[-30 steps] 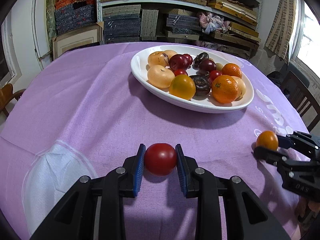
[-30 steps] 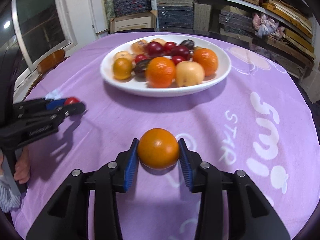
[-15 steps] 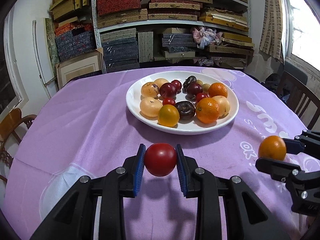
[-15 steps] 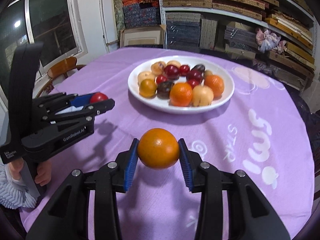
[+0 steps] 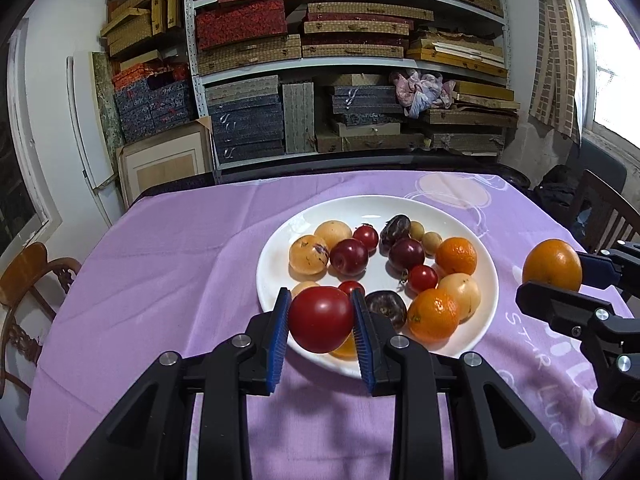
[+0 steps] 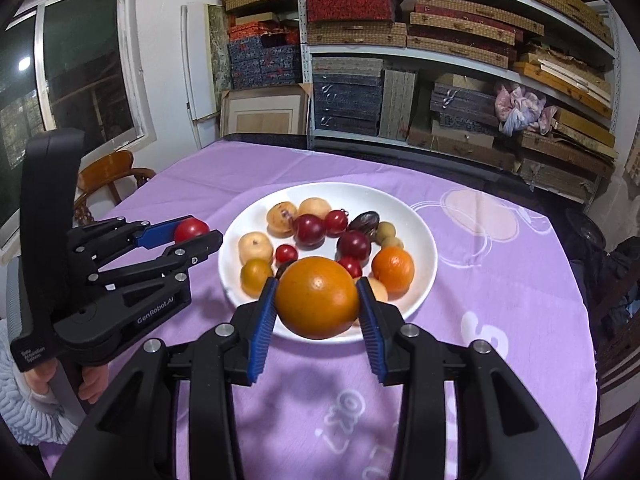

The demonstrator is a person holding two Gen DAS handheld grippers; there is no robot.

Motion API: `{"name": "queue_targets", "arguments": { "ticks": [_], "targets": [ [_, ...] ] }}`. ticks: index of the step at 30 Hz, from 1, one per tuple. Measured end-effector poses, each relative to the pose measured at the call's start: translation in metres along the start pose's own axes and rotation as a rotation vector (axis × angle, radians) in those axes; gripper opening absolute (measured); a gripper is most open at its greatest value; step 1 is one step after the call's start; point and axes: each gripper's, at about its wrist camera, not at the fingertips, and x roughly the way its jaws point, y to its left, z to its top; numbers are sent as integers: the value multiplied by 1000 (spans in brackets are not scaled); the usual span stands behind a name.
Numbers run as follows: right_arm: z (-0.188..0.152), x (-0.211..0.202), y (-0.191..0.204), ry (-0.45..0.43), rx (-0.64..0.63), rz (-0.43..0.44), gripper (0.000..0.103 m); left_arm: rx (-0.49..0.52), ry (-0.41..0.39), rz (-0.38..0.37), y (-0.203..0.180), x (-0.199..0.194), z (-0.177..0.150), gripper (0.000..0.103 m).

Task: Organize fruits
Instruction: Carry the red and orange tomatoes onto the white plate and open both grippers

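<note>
Both claws have lifted off the worktop toward the plate (image 5: 490, 276): left claw (image 5: 321, 320) clamped on a tomato (image 5: 321, 319), right claw (image 6: 317, 299) on, probably, an orange (image 6: 317, 298); drop-off looks next.

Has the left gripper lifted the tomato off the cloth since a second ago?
Yes. The left gripper has carried the tomato up off the purple cloth toward the plate's near rim.

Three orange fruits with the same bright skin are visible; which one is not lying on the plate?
The orange in the right gripper: it is clamped between the blue pads, above the cloth. The other two oranges lie on the plate.
</note>
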Motion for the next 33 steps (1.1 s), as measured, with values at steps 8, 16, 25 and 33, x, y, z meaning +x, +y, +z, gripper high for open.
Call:
{"name": "queue_targets", "arguments": {
  "ticks": [8, 16, 25, 33],
  "targets": [
    [26, 56, -16, 32, 21, -29, 39, 5, 43, -16, -11, 54, 39, 30],
    [32, 103, -39, 80, 39, -35, 39, -11, 107, -29, -11, 107, 59, 30],
    [31, 137, -28, 112, -36, -29, 39, -12, 189, -51, -11, 153, 71, 30],
    [36, 160, -16, 136, -71, 17, 39, 13, 237, -82, -11, 181, 86, 32]
  ]
}}
